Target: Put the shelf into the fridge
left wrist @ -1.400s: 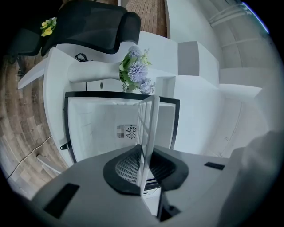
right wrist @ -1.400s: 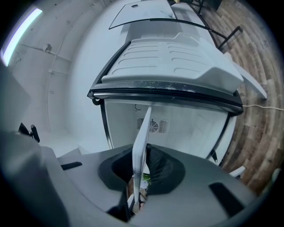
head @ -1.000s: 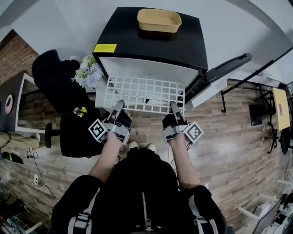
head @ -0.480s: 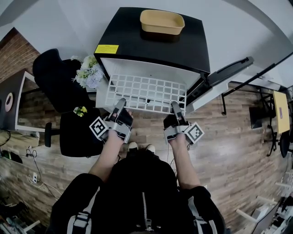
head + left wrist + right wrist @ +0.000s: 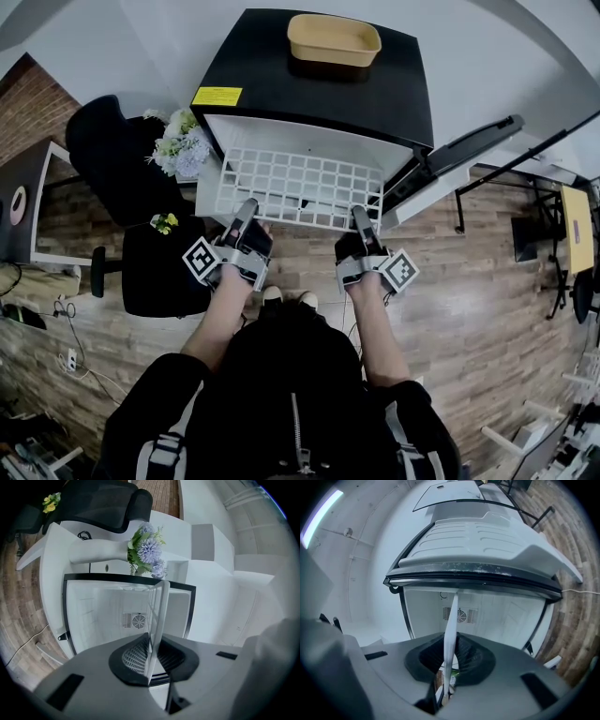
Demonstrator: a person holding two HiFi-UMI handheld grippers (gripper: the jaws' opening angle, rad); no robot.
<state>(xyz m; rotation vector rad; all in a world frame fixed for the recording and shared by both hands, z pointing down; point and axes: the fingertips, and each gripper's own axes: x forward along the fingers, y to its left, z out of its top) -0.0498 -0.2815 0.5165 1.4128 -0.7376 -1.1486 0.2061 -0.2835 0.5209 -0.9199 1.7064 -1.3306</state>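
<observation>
A white wire-grid shelf [image 5: 302, 187] is held level in front of a small black fridge [image 5: 319, 80], its far edge at the fridge's open white mouth. My left gripper [image 5: 246, 214] is shut on the shelf's near edge at the left, my right gripper [image 5: 361, 219] on the same edge at the right. In the left gripper view the shelf [image 5: 157, 620] shows edge-on between the dark pads [image 5: 135, 654], with the fridge's white inside [image 5: 101, 616] and back fan behind it. The right gripper view has the shelf [image 5: 451, 637] edge-on too, running toward the fridge cavity [image 5: 497, 616].
A tan tray [image 5: 334, 39] sits on the fridge top. The fridge door [image 5: 450, 159] hangs open to the right. Left of the fridge are a flower bouquet [image 5: 180, 145], a black chair [image 5: 122, 159] and a black stool [image 5: 159, 272]. The person's feet stand on wood flooring [image 5: 469, 291].
The shelf and both grippers have shifted slightly forward, toward the fridge opening; the grip on the shelf is unchanged.
</observation>
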